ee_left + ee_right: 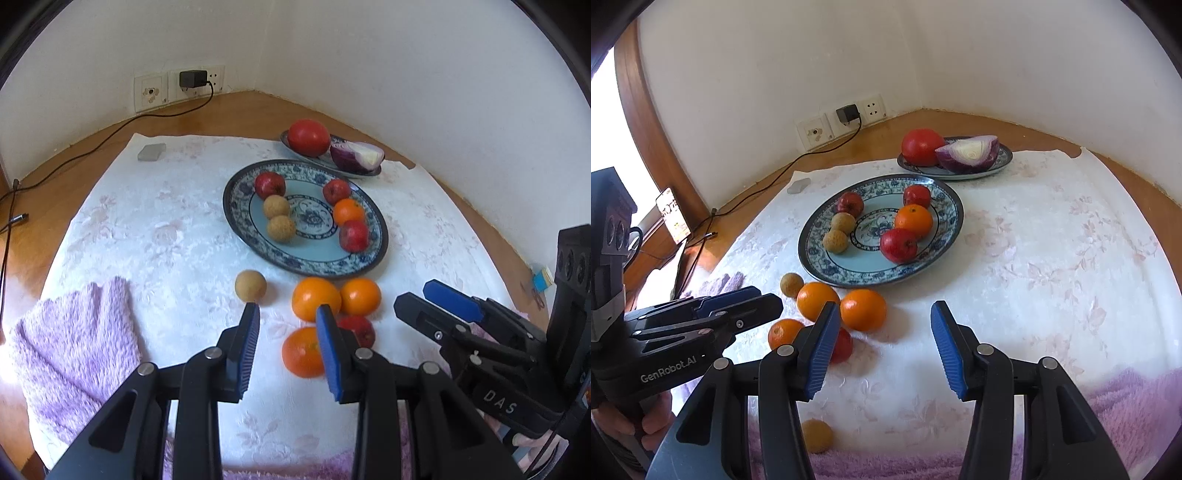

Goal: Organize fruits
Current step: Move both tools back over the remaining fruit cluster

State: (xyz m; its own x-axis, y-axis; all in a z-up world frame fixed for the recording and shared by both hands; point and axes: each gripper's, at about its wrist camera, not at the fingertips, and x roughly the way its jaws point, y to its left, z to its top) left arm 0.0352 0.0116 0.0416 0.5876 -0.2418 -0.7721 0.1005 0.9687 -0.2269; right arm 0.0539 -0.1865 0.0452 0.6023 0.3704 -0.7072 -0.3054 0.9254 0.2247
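Seen from the left wrist first, the left claw (286, 312) hangs over the white cloth (155, 236) on the counter (229, 110), its blue pads apart with nothing between them. Just past its tips lie a brown longan (250, 285), three oranges (316, 298) and one small red fruit (360, 328), all loose on the cloth. Beyond them the large patterned plate (236, 218) carries three red fruits, two longans and one orange. A smaller plate (286, 142) behind it holds a tomato (308, 137) and a cut red onion (356, 156). The right claw (424, 295) shows at the right, empty.

Turning to the right wrist, the right claw (882, 314) stands partly open over bare cloth, gripping nothing. The left claw (764, 299) enters from the left, beside the loose oranges. Another longan (817, 435) lies near the purple towel (1126, 413).
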